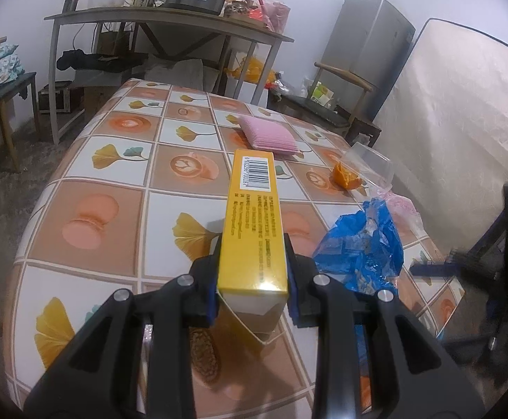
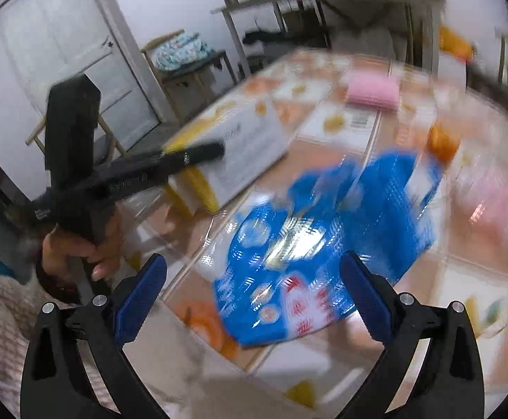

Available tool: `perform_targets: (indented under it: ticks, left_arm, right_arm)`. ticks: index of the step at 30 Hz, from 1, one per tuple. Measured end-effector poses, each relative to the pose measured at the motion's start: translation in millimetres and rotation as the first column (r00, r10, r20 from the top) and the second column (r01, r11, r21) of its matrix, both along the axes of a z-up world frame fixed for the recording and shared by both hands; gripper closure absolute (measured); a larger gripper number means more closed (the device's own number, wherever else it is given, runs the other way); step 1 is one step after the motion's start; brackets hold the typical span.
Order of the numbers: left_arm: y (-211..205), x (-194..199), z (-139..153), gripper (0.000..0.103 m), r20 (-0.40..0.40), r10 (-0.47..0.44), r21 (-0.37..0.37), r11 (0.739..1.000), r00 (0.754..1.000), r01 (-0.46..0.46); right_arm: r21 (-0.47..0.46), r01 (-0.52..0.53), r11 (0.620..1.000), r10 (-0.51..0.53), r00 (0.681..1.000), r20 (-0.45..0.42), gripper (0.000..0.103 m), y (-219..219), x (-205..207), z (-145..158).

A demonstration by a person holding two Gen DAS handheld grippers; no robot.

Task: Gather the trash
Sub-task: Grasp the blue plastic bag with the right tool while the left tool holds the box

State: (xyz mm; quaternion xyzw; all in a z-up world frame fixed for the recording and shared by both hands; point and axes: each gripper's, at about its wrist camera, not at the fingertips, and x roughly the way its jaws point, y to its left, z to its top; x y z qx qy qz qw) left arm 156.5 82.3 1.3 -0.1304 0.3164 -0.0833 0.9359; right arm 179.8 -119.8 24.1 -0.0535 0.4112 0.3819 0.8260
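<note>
My left gripper (image 1: 252, 255) is shut on a long yellow box (image 1: 254, 209) with a barcode on top, held above the patterned tablecloth (image 1: 121, 188). A crumpled blue wrapper (image 1: 362, 248) lies to its right. The right wrist view is blurred. In it my right gripper (image 2: 254, 262) is open and empty, hovering just above the blue wrapper (image 2: 323, 230). To the left, a hand (image 2: 75, 255) holds the left gripper (image 2: 215, 150) with the box (image 2: 243, 146). Orange peel (image 1: 346, 176) lies farther back on the right.
A pink ribbed sponge (image 1: 269, 136), a tipped clear cup (image 1: 369, 166) and a pink bag (image 1: 402, 206) lie on the table. Behind stand a cluttered shelf table (image 1: 170, 21), a fridge (image 1: 369, 52), chairs, a leaning mattress (image 1: 463, 104) and a white door (image 2: 65, 35).
</note>
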Motion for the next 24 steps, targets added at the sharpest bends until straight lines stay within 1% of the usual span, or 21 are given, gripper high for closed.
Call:
perform_targets:
  ticks: [2,4,5,6,9,12,16,20,24]
  left_arm:
    - [0,0,0,0.075,-0.001,0.000,-0.004,1.000,1.000,0.000]
    - [0,-1,0,0.075,-0.001,0.000,-0.002,1.000,1.000,0.000]
    - [0,-1,0,0.075,-0.001,-0.001,0.000,1.000,1.000,0.001]
    - [0,0,0,0.075,-0.002,-0.001,0.001,1.000,1.000,0.001]
    - [2,0,0,0.075,-0.004,-0.005,0.002,1.000,1.000,0.005]
    - [3,1,0,0.075,-0.008,-0.010,0.000,1.000,1.000,0.010]
    - [3,2,-1,0.075,-0.010,-0.012,-0.001,1.000,1.000,0.012]
    - [3,2,-1,0.075,-0.009,-0.012,0.001,1.000,1.000,0.012]
    - [3,2,-1,0.075,-0.009,-0.011,-0.001,1.000,1.000,0.011]
  right_arm:
    - [-0.072,0.018,0.997,-0.011,0.996,0.094,0.006,1,7,4]
    - [-0.126,0.035,0.991,-0.020,0.993,0.117,0.006,2,20,0]
    - [-0.161,0.040,0.986,-0.021,0.993,0.113,0.006,3,30,-6]
    - [-0.178,0.036,0.983,-0.017,0.994,0.106,0.006,4,38,-10]
    - [-0.227,-0.009,0.974,0.021,0.998,0.052,0.006,11,58,-29]
    - [-0.244,-0.064,0.968,0.061,0.998,-0.018,0.006,18,70,-45]
    - [-0.238,-0.123,0.963,0.116,0.992,-0.042,0.005,22,66,-45]
    - [-0.294,-0.176,0.939,0.176,0.984,-0.026,0.005,27,59,-48]
    - [-0.296,-0.167,0.940,0.164,0.986,-0.036,0.005,26,59,-47]
